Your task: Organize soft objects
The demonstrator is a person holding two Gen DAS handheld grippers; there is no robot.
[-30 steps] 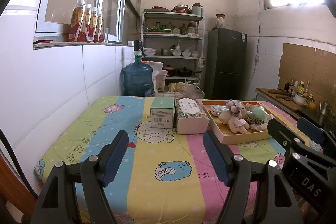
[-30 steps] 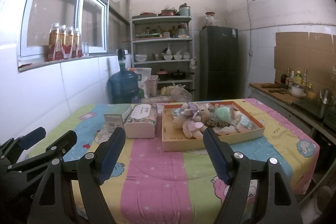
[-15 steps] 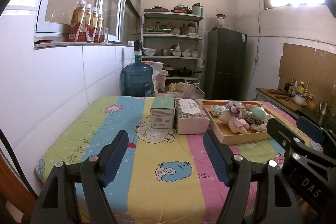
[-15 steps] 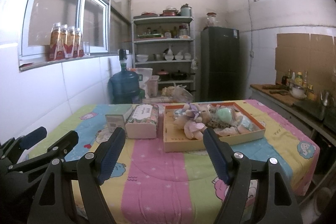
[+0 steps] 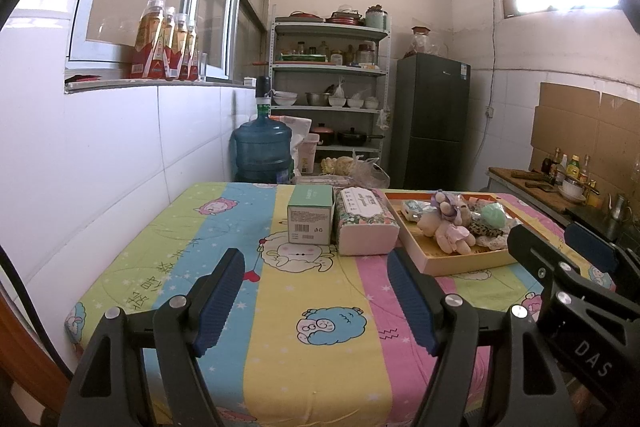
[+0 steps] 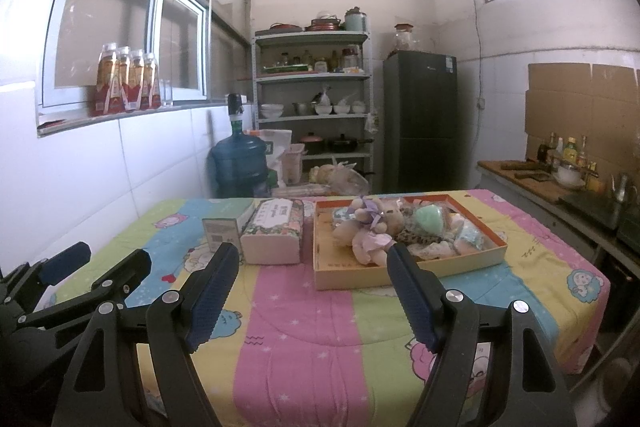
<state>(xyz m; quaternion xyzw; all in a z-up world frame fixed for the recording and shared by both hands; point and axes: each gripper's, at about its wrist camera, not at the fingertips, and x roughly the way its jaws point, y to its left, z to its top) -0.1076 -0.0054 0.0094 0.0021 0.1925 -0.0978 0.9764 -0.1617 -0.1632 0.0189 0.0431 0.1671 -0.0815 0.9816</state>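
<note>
Filling the shallow orange tray [image 6: 408, 273], a heap of soft toys [image 6: 372, 227] is seen at 12 o'clock from the right gripper [image 6: 312, 289]; one plush bear in a lilac dress [image 5: 446, 229] and one mint-green round plush [image 6: 430, 221] can be told apart, while the rest cannot be counted. Just beside the tray at 9 o'clock, one floral tissue pack [image 6: 274, 233] is laid, and touching it further toward 9 o'clock one green carton [image 5: 311, 214] is stood upright. All are carried by a counter covered with a striped cartoon cloth [image 5: 280, 307]. Both the left gripper [image 5: 316, 293] and the right gripper are held released above the near edge, with nothing between the fingers [image 5: 222, 297]. Four bottles [image 5: 166, 45] are lined on the windowsill at 10 o'clock.
</note>
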